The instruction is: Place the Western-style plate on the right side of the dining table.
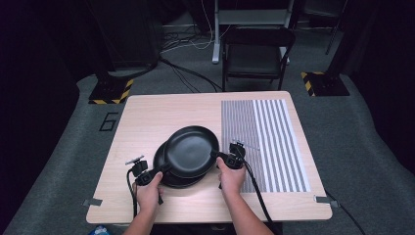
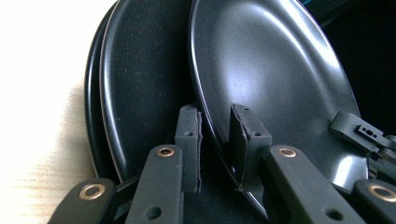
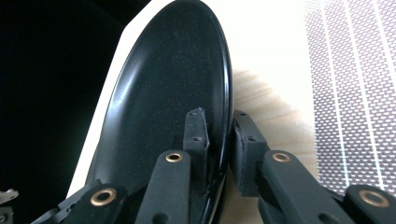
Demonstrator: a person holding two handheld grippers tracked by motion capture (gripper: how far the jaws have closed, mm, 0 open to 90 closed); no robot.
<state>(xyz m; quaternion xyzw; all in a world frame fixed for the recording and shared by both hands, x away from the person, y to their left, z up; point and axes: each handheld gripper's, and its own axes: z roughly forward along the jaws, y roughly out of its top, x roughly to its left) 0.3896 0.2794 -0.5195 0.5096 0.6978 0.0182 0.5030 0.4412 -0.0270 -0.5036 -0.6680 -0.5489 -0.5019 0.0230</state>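
Pinching top plate (image 1: 191, 151) rim, left gripper (image 1: 147, 177) and right gripper (image 1: 230, 159) jaws narrow

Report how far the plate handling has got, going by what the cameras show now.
Done: both tongs have hold of the top plate, the left tongs at its near-left rim, the right tongs at its right rim. In hand: that plate is held over the lower plates of the stack on the table, shifted right of them. Left: setting it down somewhere; where, the views cannot tell.
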